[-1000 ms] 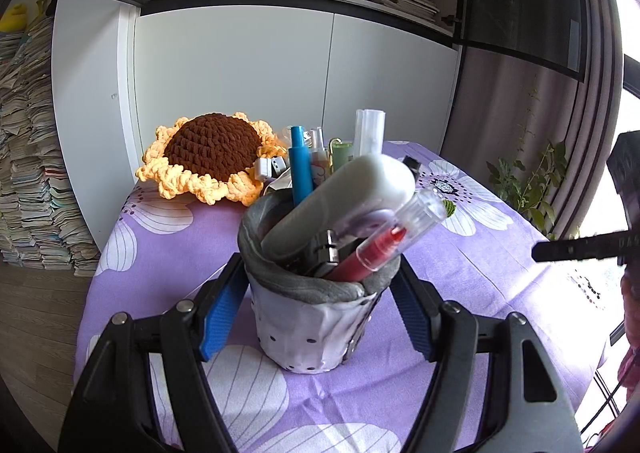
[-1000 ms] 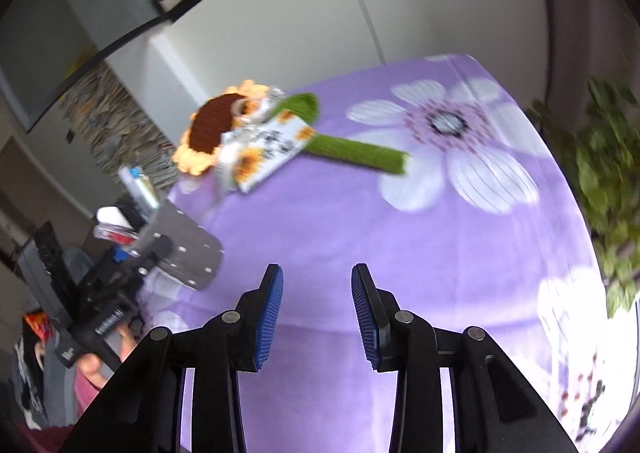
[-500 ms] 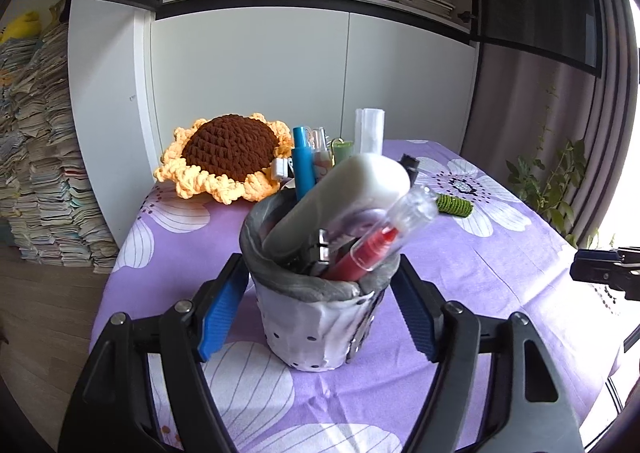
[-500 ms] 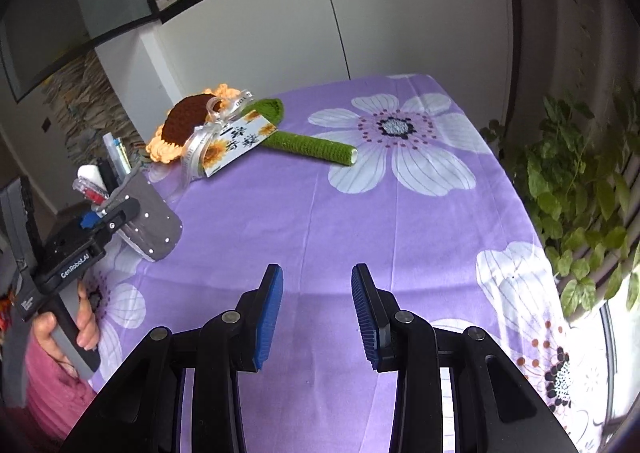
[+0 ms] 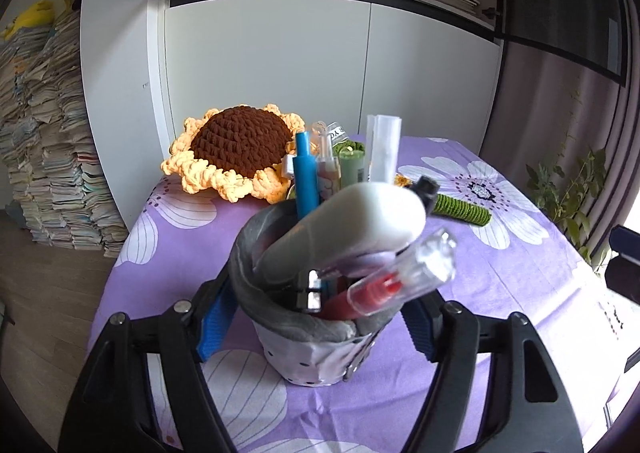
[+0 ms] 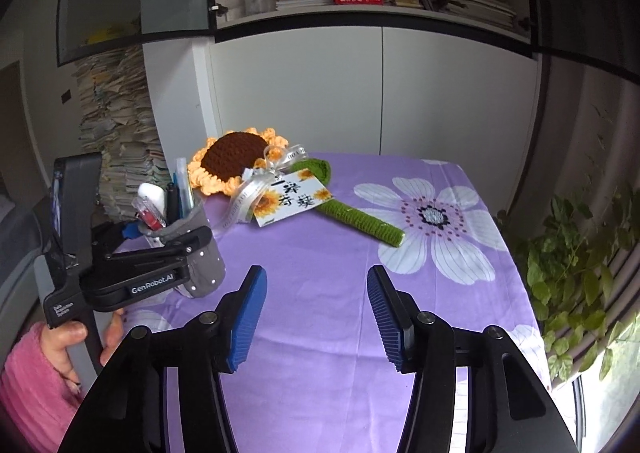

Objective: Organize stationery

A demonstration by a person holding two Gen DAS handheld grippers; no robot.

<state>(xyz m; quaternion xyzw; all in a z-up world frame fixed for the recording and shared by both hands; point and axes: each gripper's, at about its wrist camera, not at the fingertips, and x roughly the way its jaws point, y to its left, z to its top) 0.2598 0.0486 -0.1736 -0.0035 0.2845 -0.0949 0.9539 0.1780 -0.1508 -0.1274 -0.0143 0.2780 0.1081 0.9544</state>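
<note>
A grey fabric pen holder with white dotted sides stands on the purple flowered tablecloth. It is stuffed with a white rounded case, a red pen with a clear cap, a blue pen and a clear tube. My left gripper brackets it; the jaws are closing and the blue pads press its sides. In the right wrist view the holder sits at the left, in the left gripper. My right gripper hovers over bare cloth, its jaws opening around nothing.
A crochet sunflower with a green stem and a printed card lies at the table's back. A hand in a pink sleeve holds the left gripper. Paper stacks stand left, a plant right.
The right gripper's view has rolled upright and pulled back, and its jaws have spread much wider. The pen holder has stayed between the left jaws, which have drawn in slightly.
</note>
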